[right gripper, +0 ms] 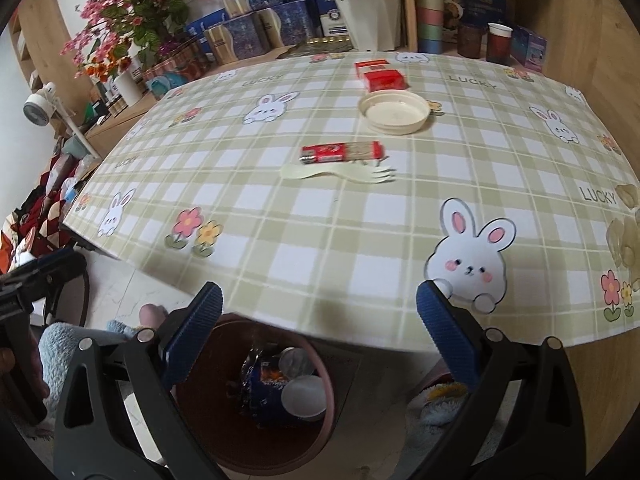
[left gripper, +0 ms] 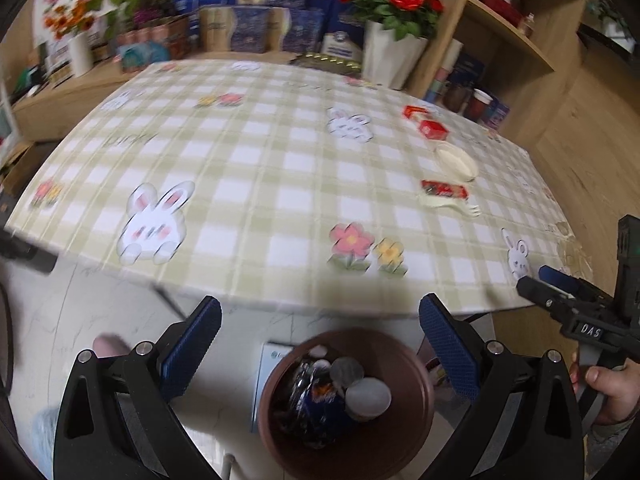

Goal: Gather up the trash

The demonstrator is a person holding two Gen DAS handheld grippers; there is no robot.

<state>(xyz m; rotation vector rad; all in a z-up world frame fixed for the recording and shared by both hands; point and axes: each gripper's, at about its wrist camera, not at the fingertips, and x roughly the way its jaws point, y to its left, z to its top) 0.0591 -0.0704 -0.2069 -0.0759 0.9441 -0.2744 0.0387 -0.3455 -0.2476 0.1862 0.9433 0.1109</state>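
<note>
A brown trash bin [left gripper: 416, 412] stands on the floor by the table's near edge and holds wrappers and round lids; it also shows in the right wrist view [right gripper: 320, 432]. My left gripper [left gripper: 320, 344] is open and empty above the bin. My right gripper [right gripper: 319, 332] is open and empty over the table edge and bin; it shows at the right of the left wrist view [left gripper: 536, 280]. On the table lie a red snack wrapper [right gripper: 342, 151], a cream plastic fork [right gripper: 340, 172], a cream round lid [right gripper: 394, 112] and two red boxes [right gripper: 380, 76].
The table has a green checked cloth [right gripper: 360, 240] with rabbits and flowers. Behind it stand flower pots [right gripper: 360, 8], blue tins [right gripper: 256, 32] and stacked cups [right gripper: 430, 12] on wooden shelving. Slippered feet [right gripper: 132, 324] are on the floor by the bin.
</note>
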